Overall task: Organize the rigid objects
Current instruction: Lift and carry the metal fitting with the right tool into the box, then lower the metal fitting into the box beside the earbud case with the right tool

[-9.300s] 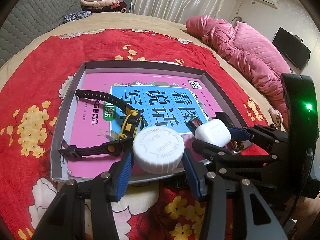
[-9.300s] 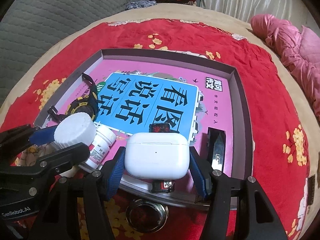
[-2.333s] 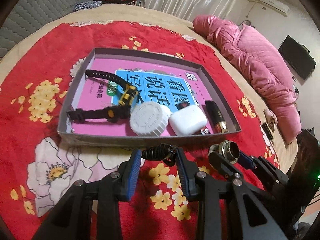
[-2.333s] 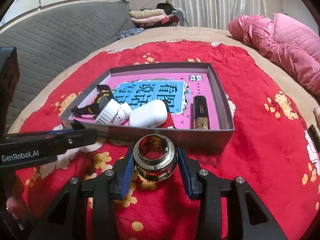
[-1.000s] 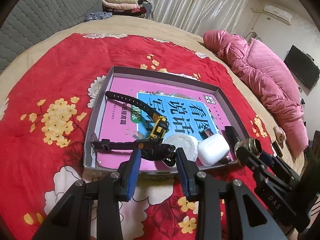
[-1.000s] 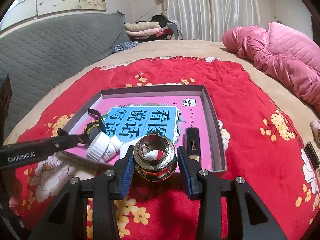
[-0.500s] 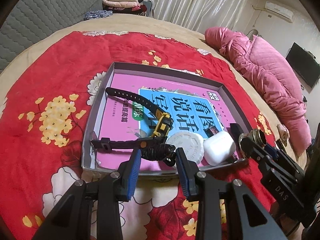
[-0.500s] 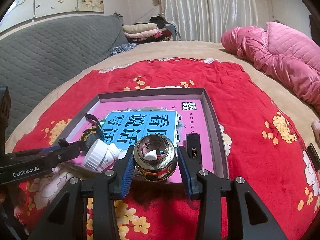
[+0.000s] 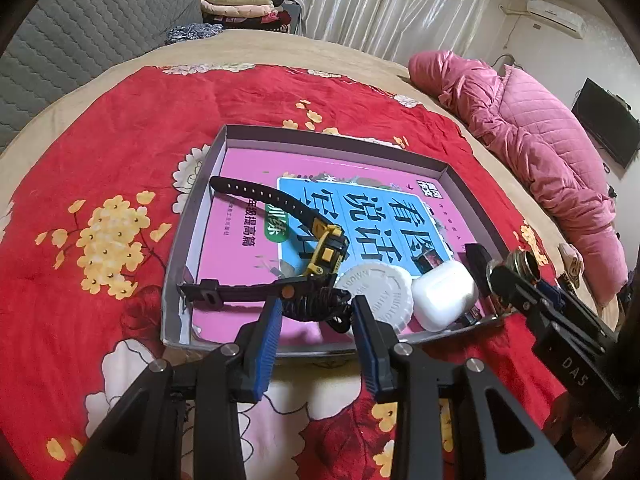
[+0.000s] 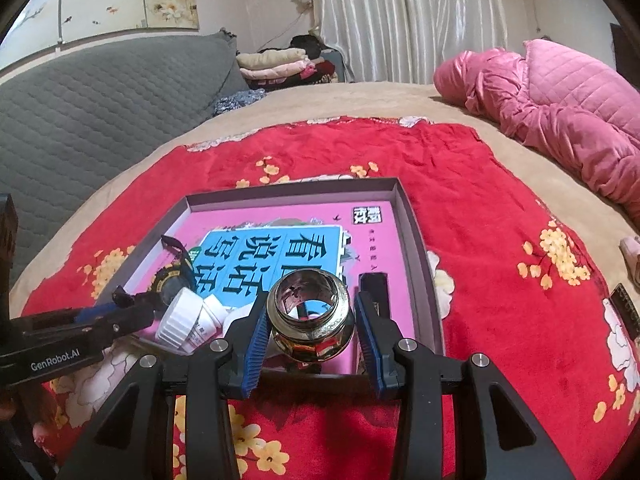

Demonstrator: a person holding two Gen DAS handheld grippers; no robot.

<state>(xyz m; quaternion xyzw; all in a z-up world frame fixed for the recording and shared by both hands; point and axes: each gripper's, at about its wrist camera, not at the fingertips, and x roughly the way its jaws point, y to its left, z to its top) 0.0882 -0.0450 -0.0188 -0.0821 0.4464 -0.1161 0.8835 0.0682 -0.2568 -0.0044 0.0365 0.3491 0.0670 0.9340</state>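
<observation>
My left gripper (image 9: 316,308) is shut on a black coiled band (image 9: 308,307), held just above the near end of the grey tray (image 9: 336,140). My right gripper (image 10: 310,320) is shut on a shiny metal ring fitting (image 10: 312,334) over the tray's near right corner (image 10: 416,248). On the pink book in the tray lie a black-and-yellow watch (image 9: 324,248), a white bottle (image 10: 188,320) with a ribbed cap (image 9: 376,292), a white earbud case (image 9: 444,294) and a black bar-shaped item (image 10: 374,292). In the left wrist view the right gripper (image 9: 516,276) shows beside the tray.
The tray sits on a red flowered blanket (image 9: 100,168) on a round bed. A pink quilted coat (image 10: 560,120) lies at the right, folded clothes (image 10: 276,64) at the back, a grey padded headboard (image 10: 100,96) at the left. A small dark object (image 10: 626,312) lies on the blanket's right edge.
Both grippers have edged slightly forward over the tray's near edge, carrying the coiled band and the metal fitting. Both grips look the same.
</observation>
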